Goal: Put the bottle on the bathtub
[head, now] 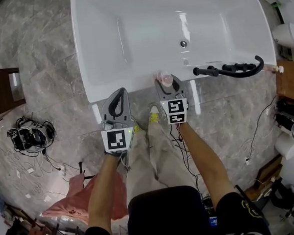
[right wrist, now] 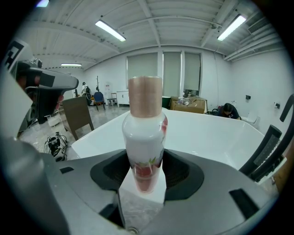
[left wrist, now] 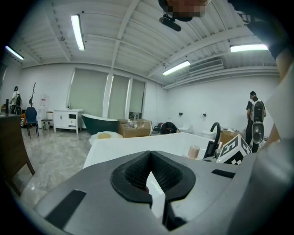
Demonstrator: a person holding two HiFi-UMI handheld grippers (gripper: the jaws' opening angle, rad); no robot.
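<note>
— Which step is judged to be in hand?

— The placing itself. The bottle (right wrist: 145,133) is held upright by the right gripper (head: 166,84), whose fingers (right wrist: 180,170) are pressed against its lower body from both sides. Its pink cap is seen well above the fingertips.

— And where is the bottle set against the bathtub (head: 140,89)?

— Its base is seen directly over the white near rim, just below the fingers and between them. Whether the base is already borne by the rim or is only hung just above it cannot be told. The basin is seen beyond the fingertips, and the black faucet (head: 229,69) well off to their right.

— Is the left gripper (head: 119,93) being used?

— No. Its fingers (left wrist: 133,174) are brought together at the tips with nothing held, and it is kept beside the right one, just short of the rim.

— What is called for next?

— It is judged that the base should be settled flat on the rim, which looks narrow. Only then should the fingers be parted, evenly, so that the tall bottle is not tipped into the tub or onto the floor. After that the gripper would be drawn straight back.
</note>
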